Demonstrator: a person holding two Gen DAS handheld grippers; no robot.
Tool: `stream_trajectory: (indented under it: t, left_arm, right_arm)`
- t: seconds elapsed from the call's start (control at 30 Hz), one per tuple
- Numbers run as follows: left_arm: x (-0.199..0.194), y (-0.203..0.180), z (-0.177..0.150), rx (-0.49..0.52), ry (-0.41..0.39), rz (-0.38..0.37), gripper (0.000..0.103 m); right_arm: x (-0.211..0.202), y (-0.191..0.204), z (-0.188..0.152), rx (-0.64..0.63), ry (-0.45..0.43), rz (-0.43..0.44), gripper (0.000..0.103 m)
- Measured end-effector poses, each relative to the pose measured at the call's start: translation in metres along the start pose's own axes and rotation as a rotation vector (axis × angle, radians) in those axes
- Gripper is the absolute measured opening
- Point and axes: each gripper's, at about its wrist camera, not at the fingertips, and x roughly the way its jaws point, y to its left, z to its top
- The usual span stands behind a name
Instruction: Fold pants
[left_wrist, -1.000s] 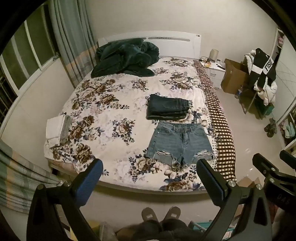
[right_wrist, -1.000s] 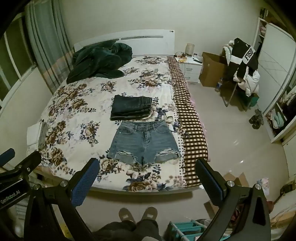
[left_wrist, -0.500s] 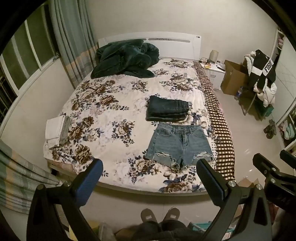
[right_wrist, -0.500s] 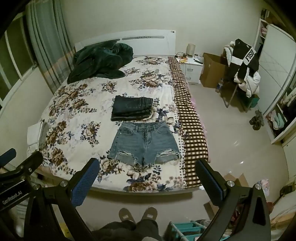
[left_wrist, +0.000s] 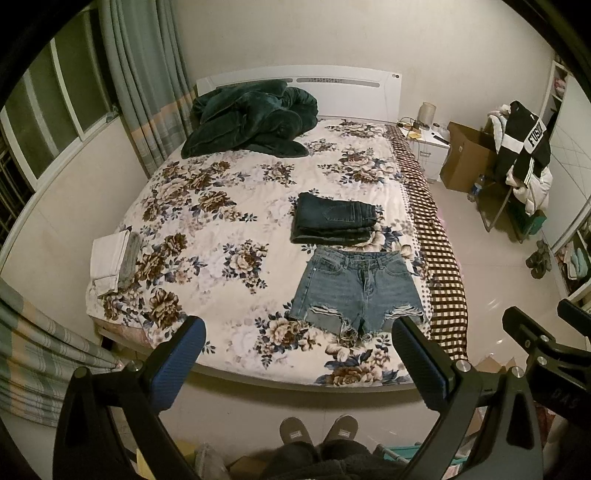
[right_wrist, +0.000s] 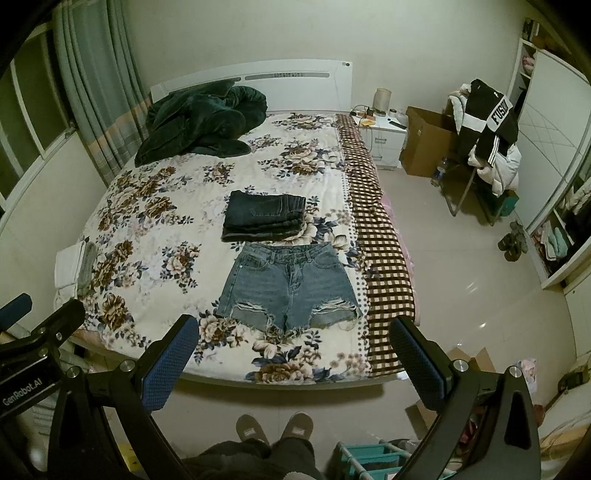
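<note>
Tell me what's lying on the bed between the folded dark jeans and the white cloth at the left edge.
Nothing: in the left wrist view, only bare floral bedspread lies between the folded dark jeans and the white cloth.

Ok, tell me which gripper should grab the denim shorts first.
Probably right. The right gripper sits almost centred under the denim shorts; from the left gripper they lie off to its right. Both open.

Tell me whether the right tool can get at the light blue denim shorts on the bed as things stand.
Probably yes. The right tool is open and empty, held back over the foot of the bed, and the light blue denim shorts lie flat near that edge with nothing over them; the folded dark jeans sit beyond.
</note>
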Motion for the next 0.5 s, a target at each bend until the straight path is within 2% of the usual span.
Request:
stream_trajectory:
  t: [0.5]
  left_arm:
    - [-0.0043, -0.0056, 0.0069, -0.001, 0.002, -0.004, 0.103]
  right_arm:
    - [0.0013, -0.0006, -0.0021, -0.003, 0.001, 0.001, 0.103]
